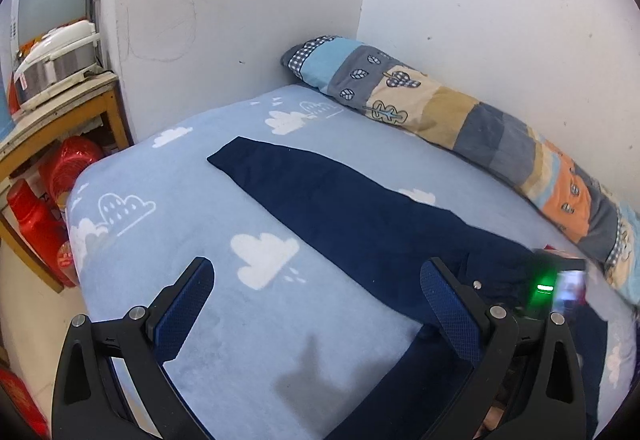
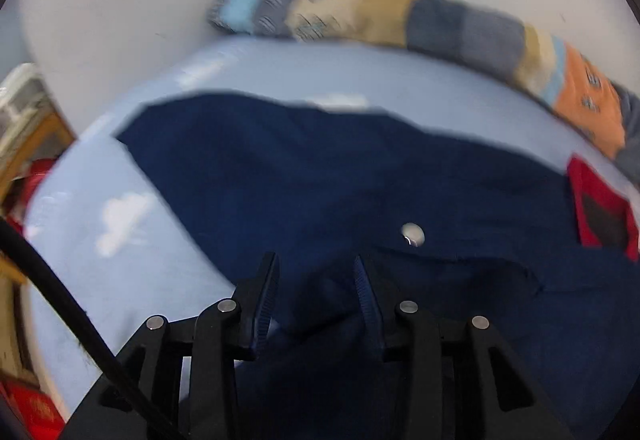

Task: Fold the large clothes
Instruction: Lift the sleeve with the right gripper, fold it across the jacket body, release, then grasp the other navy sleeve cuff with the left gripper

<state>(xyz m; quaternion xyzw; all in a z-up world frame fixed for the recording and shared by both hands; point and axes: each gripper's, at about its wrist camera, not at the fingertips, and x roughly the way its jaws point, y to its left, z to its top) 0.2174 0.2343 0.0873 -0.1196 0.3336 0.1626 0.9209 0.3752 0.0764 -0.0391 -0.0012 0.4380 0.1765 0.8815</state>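
Observation:
Dark navy trousers [image 1: 340, 208] lie spread on a light blue bed [image 1: 168, 224] printed with white clouds, one leg stretched toward the far left corner. My left gripper [image 1: 316, 292] is open and empty, hovering above the bed beside the near leg. In the right wrist view, which is blurred, the trousers [image 2: 320, 176] fill the middle, with a silver button [image 2: 413, 234] at the waist. My right gripper [image 2: 316, 276] is partly open just above the waist fabric, holding nothing. It also shows as a blurred device with a green light in the left wrist view [image 1: 556, 284].
A long patchwork bolster [image 1: 460, 120] lies along the white back wall. A wooden table [image 1: 60, 120] with a rice cooker [image 1: 56, 60] stands left of the bed, red items [image 1: 36, 224] under it. A red and black object [image 2: 600, 212] lies at the right.

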